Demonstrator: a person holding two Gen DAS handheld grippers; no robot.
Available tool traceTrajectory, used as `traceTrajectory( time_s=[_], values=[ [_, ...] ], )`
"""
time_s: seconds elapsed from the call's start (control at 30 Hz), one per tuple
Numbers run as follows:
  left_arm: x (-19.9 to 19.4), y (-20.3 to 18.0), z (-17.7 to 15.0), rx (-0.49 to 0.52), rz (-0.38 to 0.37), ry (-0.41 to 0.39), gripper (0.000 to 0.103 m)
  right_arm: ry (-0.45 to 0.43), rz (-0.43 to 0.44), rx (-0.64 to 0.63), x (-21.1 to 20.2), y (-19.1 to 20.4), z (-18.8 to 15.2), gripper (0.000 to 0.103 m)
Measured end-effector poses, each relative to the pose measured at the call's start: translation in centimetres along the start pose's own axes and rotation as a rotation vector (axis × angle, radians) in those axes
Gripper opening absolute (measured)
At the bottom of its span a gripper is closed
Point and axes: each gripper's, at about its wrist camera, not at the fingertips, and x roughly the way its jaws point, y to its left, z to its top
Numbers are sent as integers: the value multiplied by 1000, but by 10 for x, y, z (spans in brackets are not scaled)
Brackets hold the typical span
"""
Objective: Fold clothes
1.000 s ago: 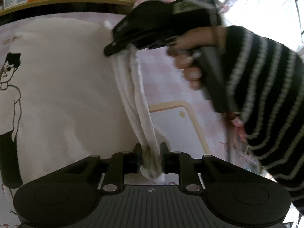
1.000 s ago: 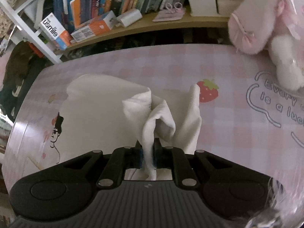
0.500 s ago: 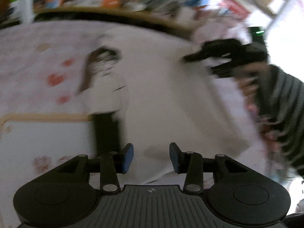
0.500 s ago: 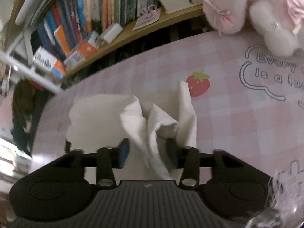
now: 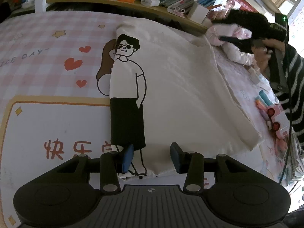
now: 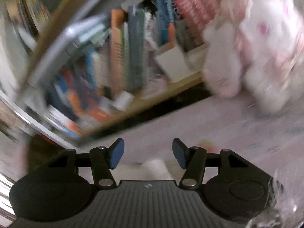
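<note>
Left wrist view: your left gripper (image 5: 152, 156) hovers low over the near edge of the cream T-shirt (image 5: 180, 87), its blue-padded jaws spread apart with nothing between them. The T-shirt lies folded lengthwise on the pink checked table mat (image 5: 47, 43), printed with a cartoon man (image 5: 128, 87) in sunglasses, white top and black trousers. To the left of the shirt, the mat reads "DAY" beside red hearts, with red Chinese characters nearer you. Beyond the shirt's far right corner, your right hand (image 5: 264, 51), in a striped sleeve (image 5: 294, 87), holds the right gripper (image 5: 218, 29) raised above the mat, pointing left.

Right wrist view: heavily blurred. The right gripper's (image 6: 148, 153) jaws stand wide apart, empty, tilted toward a bookshelf (image 6: 123, 60). A pink plush toy (image 6: 256, 47) sits right of the shelf. No writing is readable. A pale scrap of shirt shows just below the jaws.
</note>
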Motion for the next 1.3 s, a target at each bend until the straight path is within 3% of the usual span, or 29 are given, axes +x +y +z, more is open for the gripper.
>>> traceTrajectory(
  time_s=[0.1,0.23,0.4,0.47,0.53,0.7,0.8,0.87,1.07,1.13,1.17,1.2,1.27,1.3],
  values=[
    [-12,1,2,12,7,-38,43,76,-119,-145,-12,13,-8,55],
    [-20,20,10,-40,25,-73,43,157,-123,-277,-50,30,-42,54],
    [-17,40,19,-75,34,-79,43,204,-105,-393,-118,61,-109,49],
    [-16,45,23,-80,27,-83,43,211,-125,-447,-147,76,-137,44],
    [-14,51,30,-82,13,-90,43,221,-143,-481,-167,87,-161,33],
    [-7,65,51,-74,-36,-101,43,229,-328,-472,-174,84,-203,5],
    [-4,72,63,-60,-65,-102,43,265,-437,-419,-161,60,-222,2],
    [1,76,74,-46,-75,-98,43,260,-436,-344,-158,51,-223,1],
    [24,95,116,-105,-135,-105,45,99,-393,-221,-164,60,-217,9],
    [36,100,131,-136,-155,-97,53,104,-365,-219,-153,68,-219,47],
    [43,102,139,-149,-164,-91,54,117,-405,-229,-143,69,-222,47],
    [49,104,146,-163,-171,-83,55,131,-446,-235,-133,69,-225,44],
    [61,107,158,-188,-185,-69,58,174,-518,-218,-113,61,-229,24],
    [66,109,164,-196,-191,-65,60,185,-513,-186,-107,55,-230,7]
  ],
)
